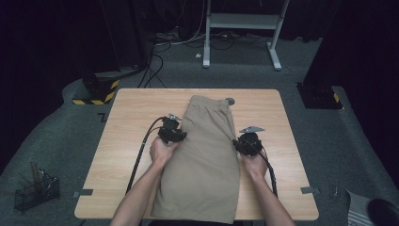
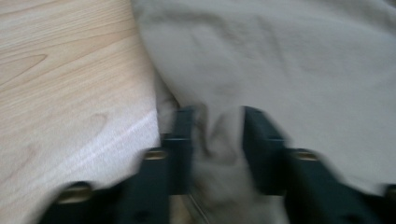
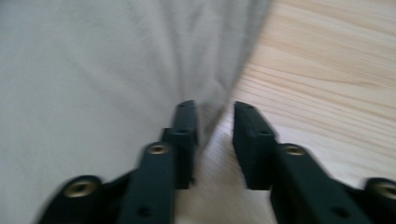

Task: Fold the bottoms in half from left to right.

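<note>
1. On the wooden table a pair of khaki shorts lies lengthwise down the middle, waistband at the far end.
2. Left forearm reaches in from the bottom edge, hand wrapped round the left gripper at the shorts' left edge, jaws pointing in over the cloth.
3. Left gripper view: jaws parted, a bunched fold of fabric between them (blurred, can't tell if the pads press it).
4. Right forearm mirrors it; right gripper sits at the shorts' right edge.
5. Right gripper view: jaws apart, cloth edge and bare wood in the gap, nothing clamped.
</note>
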